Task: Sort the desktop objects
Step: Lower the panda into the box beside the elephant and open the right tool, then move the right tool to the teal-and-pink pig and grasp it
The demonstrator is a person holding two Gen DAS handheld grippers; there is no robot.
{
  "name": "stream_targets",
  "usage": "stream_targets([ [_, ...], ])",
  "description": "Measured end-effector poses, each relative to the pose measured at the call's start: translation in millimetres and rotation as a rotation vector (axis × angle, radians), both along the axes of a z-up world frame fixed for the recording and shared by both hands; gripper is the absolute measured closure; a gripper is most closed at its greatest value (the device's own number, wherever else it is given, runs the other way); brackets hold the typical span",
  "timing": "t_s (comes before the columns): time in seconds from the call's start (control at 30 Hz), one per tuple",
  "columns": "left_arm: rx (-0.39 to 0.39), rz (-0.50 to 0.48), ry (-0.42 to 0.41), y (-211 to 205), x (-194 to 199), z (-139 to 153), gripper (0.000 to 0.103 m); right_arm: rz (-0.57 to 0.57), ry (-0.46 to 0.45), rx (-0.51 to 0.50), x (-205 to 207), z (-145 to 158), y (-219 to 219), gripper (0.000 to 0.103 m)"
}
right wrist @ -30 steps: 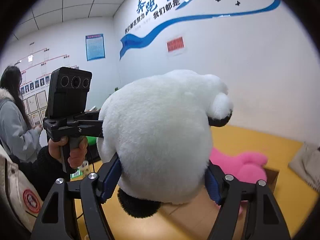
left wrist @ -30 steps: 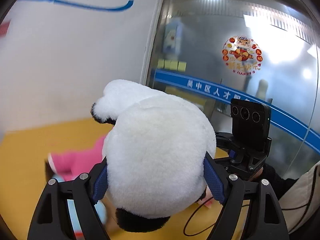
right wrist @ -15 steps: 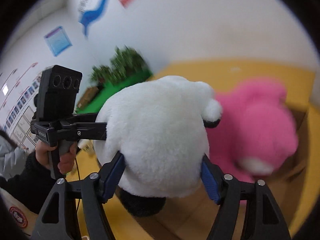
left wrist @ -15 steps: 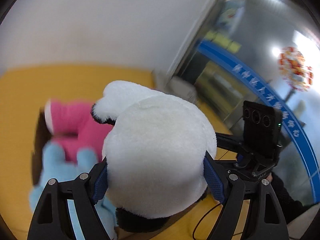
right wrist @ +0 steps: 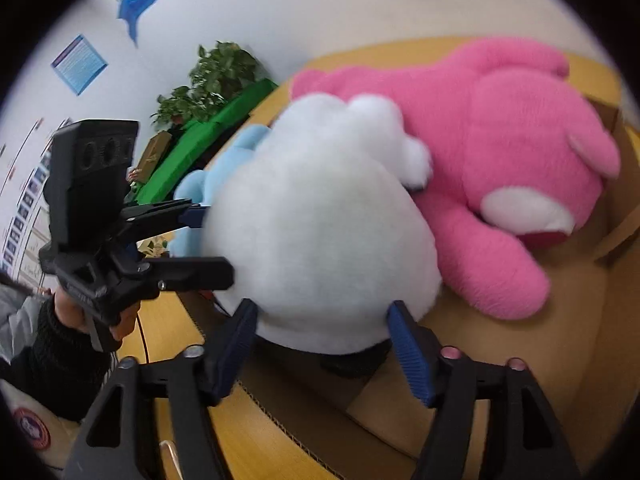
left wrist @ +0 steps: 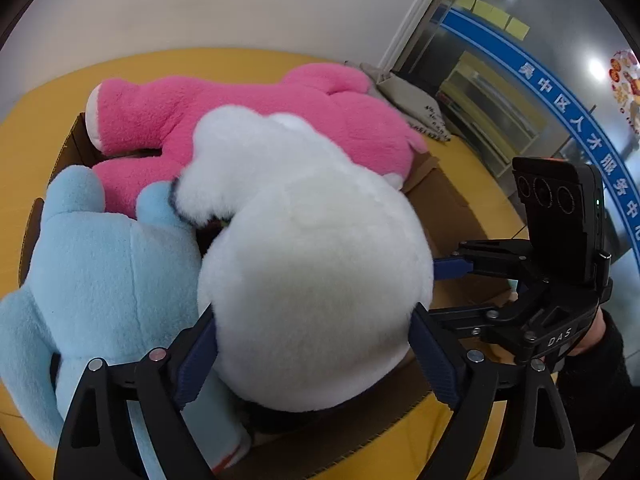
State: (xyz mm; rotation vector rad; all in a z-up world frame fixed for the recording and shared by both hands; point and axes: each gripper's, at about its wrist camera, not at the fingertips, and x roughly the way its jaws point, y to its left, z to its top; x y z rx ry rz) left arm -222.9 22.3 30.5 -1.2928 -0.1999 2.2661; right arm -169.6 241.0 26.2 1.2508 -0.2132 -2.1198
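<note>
A large white plush toy with black parts (left wrist: 312,280) is held from two sides over a cardboard box (left wrist: 444,208). My left gripper (left wrist: 314,344) is shut on the plush, its blue pads pressed into the fur. My right gripper (right wrist: 324,332) is shut on the same white plush (right wrist: 320,240), and it also shows in the left wrist view (left wrist: 452,268). A pink plush (left wrist: 248,120) and a light blue plush (left wrist: 104,272) lie in the box under and beside the white one. The white plush touches both.
The box stands on a yellow table (left wrist: 48,96). A grey cloth bag (left wrist: 408,100) lies at the table's far edge by a glass partition. A potted plant and a green surface (right wrist: 208,120) stand beyond the table. The pink plush (right wrist: 500,152) fills the box's far side.
Both grippers have tilted down and lowered the white plush from mid-air into the box, onto the pink and blue plush toys. Both stay shut on it.
</note>
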Motion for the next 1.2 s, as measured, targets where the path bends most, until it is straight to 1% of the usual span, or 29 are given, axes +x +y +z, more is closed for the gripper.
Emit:
stream_targets([
  [0.07, 0.026, 0.004, 0.023, -4.8, -0.6, 7.5, 0.011, 0.006, 0.01, 0.044, -8.8, 1.7, -1.0, 0.019],
  [0.1, 0.027, 0.01, 0.026, -5.5, -3.2, 8.3, 0.011, 0.007, 0.003, 0.069, -17.0, -2.4, -1.0, 0.018],
  [0.13, 0.024, 0.004, 0.017, -3.4, -6.7, 4.9, 0.011, 0.016, -0.026, 0.058, -26.6, -8.8, -0.6, 0.015],
  [0.2, 0.007, -0.005, 0.0, 2.9, -13.2, -5.1, 0.011, 0.033, -0.093, -0.019, -38.9, -20.8, -0.1, 0.015],
  [0.23, -0.009, -0.005, -0.005, 7.2, -15.9, -11.3, 0.011, 0.043, -0.106, -0.027, -41.1, -25.3, -2.3, 0.014],
  [0.3, 0.014, 0.001, -0.016, 6.3, -19.7, -18.8, 0.011, 0.06, -0.1, -0.057, -35.1, -26.7, -6.3, 0.015],
  [0.37, 0.05, -0.006, -0.027, 2.4, -15.7, -15.7, 0.014, 0.055, -0.11, -0.08, -26.1, -25.4, -7.8, 0.018],
  [0.5, 0.021, -0.034, -0.004, 7.5, 5.0, 3.0, 0.014, 0.039, -0.15, -0.095, -10.4, -18.5, -11.4, 0.018],
  [0.53, 0.01, -0.029, -0.015, 8.2, 3.2, -0.3, 0.014, 0.033, -0.171, -0.088, -11.5, -22.4, -12.6, 0.017],
  [0.6, -0.012, -0.017, -0.042, 9.6, -2.1, -9.0, 0.014, 0.007, -0.218, -0.087, -19.4, -36.1, -15.9, 0.011],
  [0.63, -0.014, -0.011, -0.044, 8.7, -2.2, -9.9, 0.012, -0.008, -0.241, -0.088, -23.4, -42.9, -17.7, 0.006],
  [0.67, -0.015, -0.005, -0.043, 7.6, -1.8, -10.2, 0.009, -0.022, -0.24, -0.09, -23.9, -44.0, -16.6, 0.004],
  [0.73, -0.015, 0.007, -0.042, 5.3, -1.2, -10.7, 0.007, -0.041, -0.174, -0.069, -14.3, -30.9, -14.7, 0.004],
  [0.77, -0.016, 0.013, -0.041, 4.1, -0.9, -11.0, 0.007, -0.047, -0.123, -0.041, -6.5, -21.3, -13.2, 0.003],
  [0.83, -0.037, 0.033, 0.01, -0.9, 15.5, 2.8, 0.007, -0.078, 0.023, 0.044, 21.0, 6.9, -2.5, 0.0],
  [0.9, -0.061, 0.053, 0.066, -6.1, 33.0, 17.7, 0.007, -0.11, 0.149, 0.097, 51.6, 32.6, 9.9, 0.0],
  [0.93, -0.054, 0.055, 0.099, -11.1, 47.4, 26.4, 0.007, -0.118, 0.198, 0.107, 69.4, 44.0, 17.1, 0.0],
  [1.0, -0.036, 0.054, 0.169, -22.0, 78.2, 44.3, 0.001, -0.125, 0.276, 0.108, 109.5, 63.5, 33.9, 0.0],
  [1.07, -0.021, 0.056, 0.245, -31.5, 116.1, 57.8, 0.0, -0.132, 0.31, 0.127, 143.0, 70.4, 39.7, 0.0],
  [1.1, -0.023, 0.055, 0.27, -35.9, 132.5, 61.0, 0.0, -0.135, 0.323, 0.138, 158.6, 72.8, 41.1, 0.0],
  [1.17, -0.037, 0.069, 0.302, -46.1, 161.4, 59.7, 0.0, -0.143, 0.349, 0.161, 189.7, 77.5, 43.9, 0.0],
  [1.2, -0.042, 0.084, 0.313, -49.7, 176.3, 57.5, 0.0, -0.159, 0.349, 0.176, 203.0, 74.9, 46.1, 0.0],
])
